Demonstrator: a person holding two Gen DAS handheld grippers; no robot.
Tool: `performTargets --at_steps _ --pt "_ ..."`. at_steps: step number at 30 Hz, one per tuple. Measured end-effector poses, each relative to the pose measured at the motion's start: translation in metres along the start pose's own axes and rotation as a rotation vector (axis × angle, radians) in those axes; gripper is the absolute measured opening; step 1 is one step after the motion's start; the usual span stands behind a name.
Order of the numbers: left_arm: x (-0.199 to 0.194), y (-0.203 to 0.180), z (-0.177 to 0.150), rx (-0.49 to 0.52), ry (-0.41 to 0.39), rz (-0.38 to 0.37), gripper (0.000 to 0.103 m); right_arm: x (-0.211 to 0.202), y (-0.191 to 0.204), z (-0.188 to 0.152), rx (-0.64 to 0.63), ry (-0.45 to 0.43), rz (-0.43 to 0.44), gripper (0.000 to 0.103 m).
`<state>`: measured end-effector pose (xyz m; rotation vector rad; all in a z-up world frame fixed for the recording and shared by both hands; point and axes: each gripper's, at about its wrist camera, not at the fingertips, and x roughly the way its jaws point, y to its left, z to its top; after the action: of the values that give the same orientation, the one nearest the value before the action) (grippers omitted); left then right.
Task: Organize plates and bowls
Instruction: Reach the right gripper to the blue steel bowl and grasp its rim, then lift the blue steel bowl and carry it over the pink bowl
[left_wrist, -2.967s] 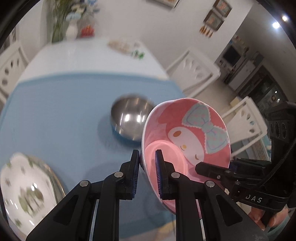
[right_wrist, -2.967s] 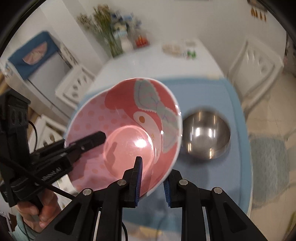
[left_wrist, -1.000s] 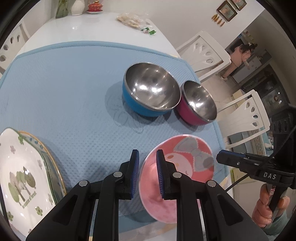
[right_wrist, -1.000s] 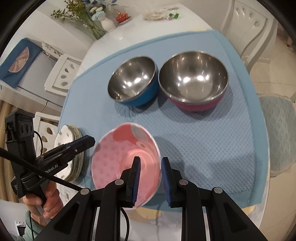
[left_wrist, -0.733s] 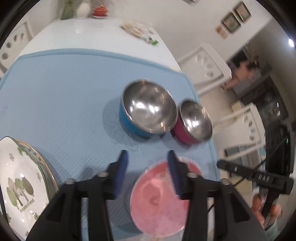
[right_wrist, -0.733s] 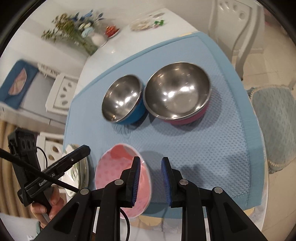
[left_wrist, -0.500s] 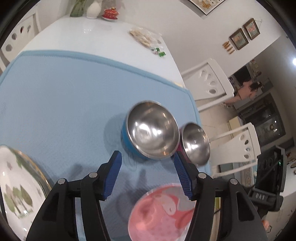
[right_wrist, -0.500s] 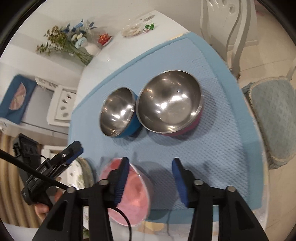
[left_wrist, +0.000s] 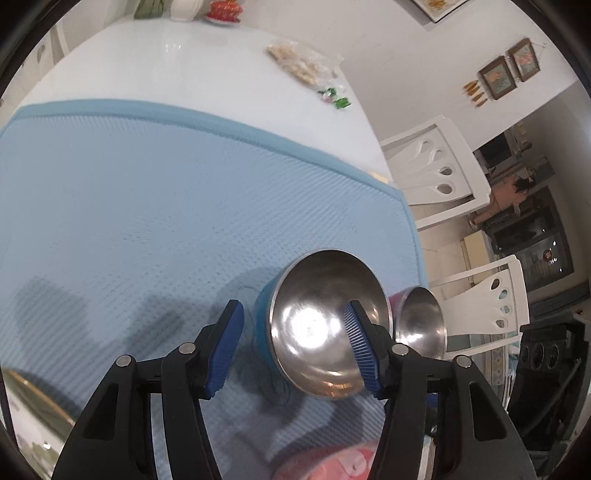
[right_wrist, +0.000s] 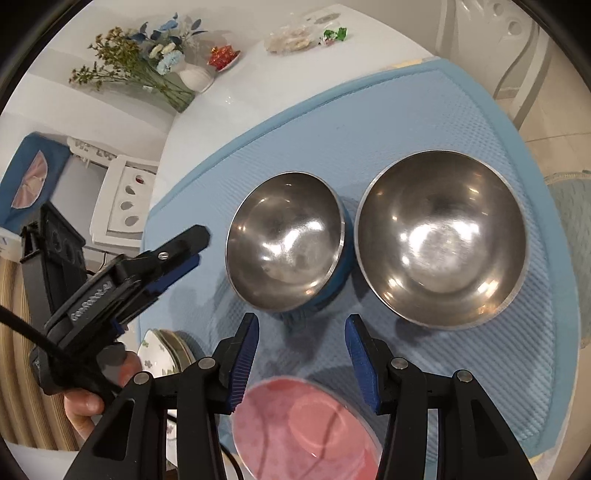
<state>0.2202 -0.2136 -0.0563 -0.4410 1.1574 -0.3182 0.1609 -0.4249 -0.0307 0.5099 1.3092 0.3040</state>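
Two claws are seen spread wide, nothing gripped: right claw (right_wrist: 301, 347) above the pink bowl (right_wrist: 304, 428), left claw (left_wrist: 293, 347) before the blue-sided steel bowl (left_wrist: 325, 325). Ribbed blue pads (right_wrist: 245, 356) are noted. Lettering on the left claw's body is blurred, unreadable. Pink bowl rests at the waffle-textured blue mat's (right_wrist: 406, 122) near edge; the magenta-sided steel bowl (right_wrist: 441, 236) sits just beside the blue one. Floral plates (right_wrist: 162, 350) are stacked on the bench left.

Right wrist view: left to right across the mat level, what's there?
Left gripper → blue bowl → pink-sided steel bowl, all over the blue mat.
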Motion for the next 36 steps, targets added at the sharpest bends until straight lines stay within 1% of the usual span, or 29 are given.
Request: performTargets --at_steps 3,5,6,7,8,10,12,14,18,19,22,26,29,32,34,36 --pt "0.010 0.005 0.005 -0.004 0.018 0.005 0.050 0.015 0.004 0.006 0.003 0.029 -0.023 0.048" --pt "0.017 0.007 0.007 0.000 0.031 0.011 0.044 0.024 0.004 0.009 0.018 0.049 -0.024 0.048" --pt "0.020 0.009 0.008 0.001 0.039 0.012 0.044 0.026 0.003 0.009 0.022 0.054 -0.024 0.048" --pt "0.024 0.010 0.009 -0.001 0.045 0.014 0.041 0.030 0.003 0.010 0.026 0.063 -0.028 0.048" --pt "0.027 0.011 0.009 -0.003 0.053 0.012 0.034 0.033 0.002 0.011 0.026 0.069 -0.033 0.048" --pt "0.033 0.013 0.010 -0.004 0.069 0.005 0.028 0.038 0.000 0.012 0.028 0.076 -0.040 0.048" --pt "0.037 0.015 0.010 0.000 0.076 0.007 0.027 0.042 -0.002 0.014 0.031 0.081 -0.044 0.047" --pt "0.041 0.016 0.009 0.007 0.082 0.006 0.022 0.046 -0.004 0.015 0.035 0.084 -0.050 0.044" --pt "0.049 0.018 0.010 0.001 0.091 0.004 0.022 0.048 -0.005 0.016 0.030 0.070 -0.079 0.042" --pt "0.051 0.019 0.010 -0.003 0.094 -0.001 0.019 0.049 -0.003 0.017 0.032 0.061 -0.087 0.042" --pt "0.055 0.020 0.010 -0.005 0.098 0.001 0.018 0.051 -0.003 0.017 0.049 0.058 -0.100 0.041" --pt "0.056 0.021 0.010 0.011 0.093 -0.001 0.013 0.053 0.000 0.017 0.073 0.048 -0.110 0.038" --pt "0.047 0.015 0.007 0.072 0.072 -0.006 0.013 0.056 0.004 0.017 0.058 0.047 -0.144 0.036" --pt "0.031 0.009 0.002 0.153 0.040 0.028 0.013 0.060 0.009 0.014 0.031 0.073 -0.142 0.036" --pt "0.023 0.013 -0.002 0.155 0.032 0.044 0.013 0.062 0.014 0.012 0.013 0.078 -0.144 0.036" --pt "0.015 0.023 -0.007 0.127 0.029 0.060 0.013 0.065 0.023 0.009 -0.024 0.084 -0.152 0.036"
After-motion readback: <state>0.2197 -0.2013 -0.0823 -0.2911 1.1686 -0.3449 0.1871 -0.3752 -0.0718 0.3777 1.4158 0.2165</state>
